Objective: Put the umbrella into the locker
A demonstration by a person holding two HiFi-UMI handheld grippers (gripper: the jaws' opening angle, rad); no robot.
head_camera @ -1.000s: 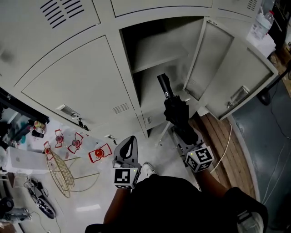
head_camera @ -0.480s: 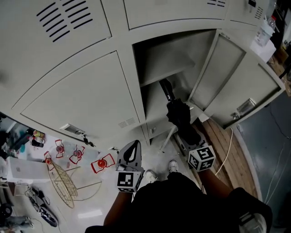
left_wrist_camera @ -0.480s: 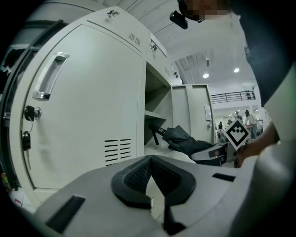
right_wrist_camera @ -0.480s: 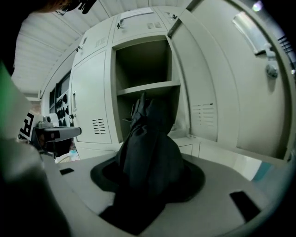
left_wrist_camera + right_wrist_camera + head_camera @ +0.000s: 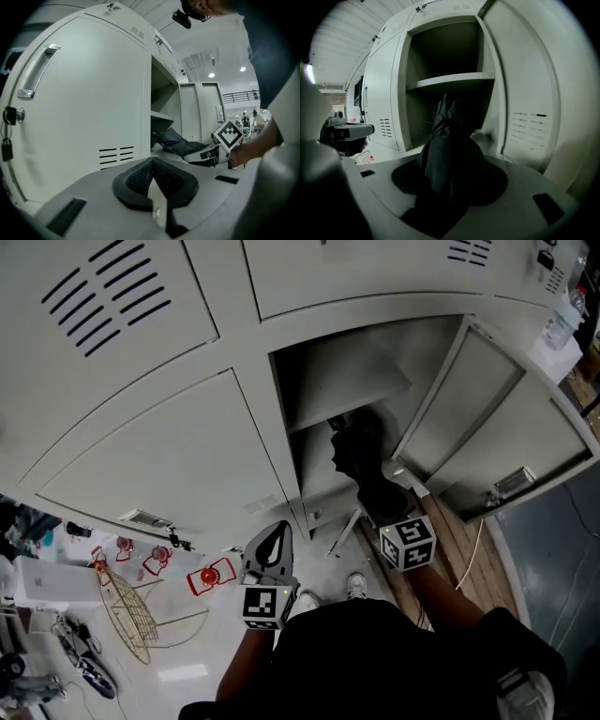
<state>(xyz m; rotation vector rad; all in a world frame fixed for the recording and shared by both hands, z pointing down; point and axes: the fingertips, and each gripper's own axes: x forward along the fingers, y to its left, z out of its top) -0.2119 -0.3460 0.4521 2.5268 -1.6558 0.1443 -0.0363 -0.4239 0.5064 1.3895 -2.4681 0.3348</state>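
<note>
Our right gripper (image 5: 379, 505) is clamped on the folded black umbrella (image 5: 356, 454), whose far end sits inside the open locker (image 5: 342, 381), under the shelf (image 5: 349, 399). Our left gripper (image 5: 271, 538) hangs nearer, left of the opening, jaws together and empty.

The left gripper (image 5: 270, 542) is held low, close to the body and near level, its jaws pressed together on nothing. The right gripper (image 5: 382, 514) is held further forward, tilted slightly down, its jaws clamped on the umbrella (image 5: 359, 457).
</note>
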